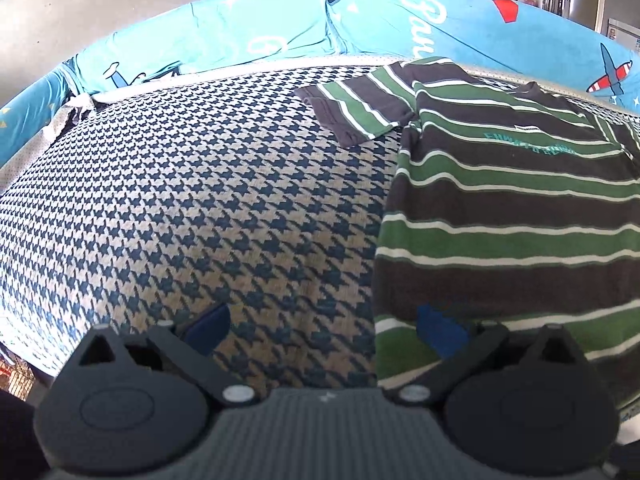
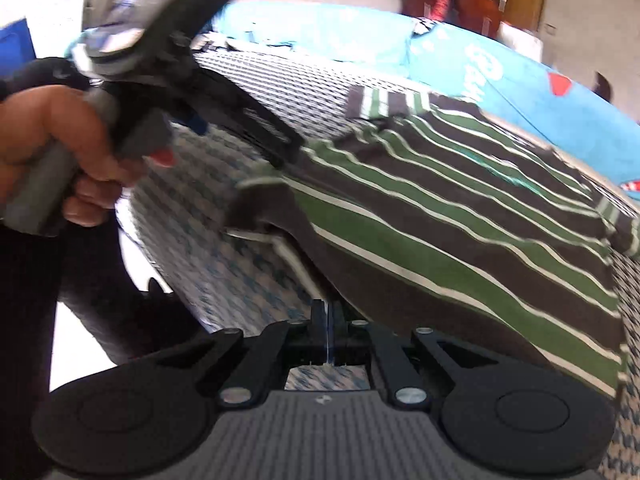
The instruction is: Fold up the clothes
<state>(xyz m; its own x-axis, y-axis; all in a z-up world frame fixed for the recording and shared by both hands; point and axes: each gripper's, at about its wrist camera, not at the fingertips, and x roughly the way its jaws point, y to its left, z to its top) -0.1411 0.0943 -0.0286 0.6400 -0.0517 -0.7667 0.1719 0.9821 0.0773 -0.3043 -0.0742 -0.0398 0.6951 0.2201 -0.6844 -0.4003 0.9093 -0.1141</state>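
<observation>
While a striped shirt [image 1: 508, 200] lies spread on the checked bed [image 1: 200, 208], the left tool [image 1: 324, 328] hovers wide at its near hem; the right tool [image 2: 328, 320] is closed, apparently pinching that hem. Soft, light cloth, best held at corners.

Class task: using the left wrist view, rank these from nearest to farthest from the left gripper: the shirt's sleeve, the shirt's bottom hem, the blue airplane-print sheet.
From the left gripper:
1. Hem, low right, beside the right finger.
2. Sleeve, upper middle, spread out on the houndstooth cover.
3. Sheet, along the far edge at the top.
</observation>
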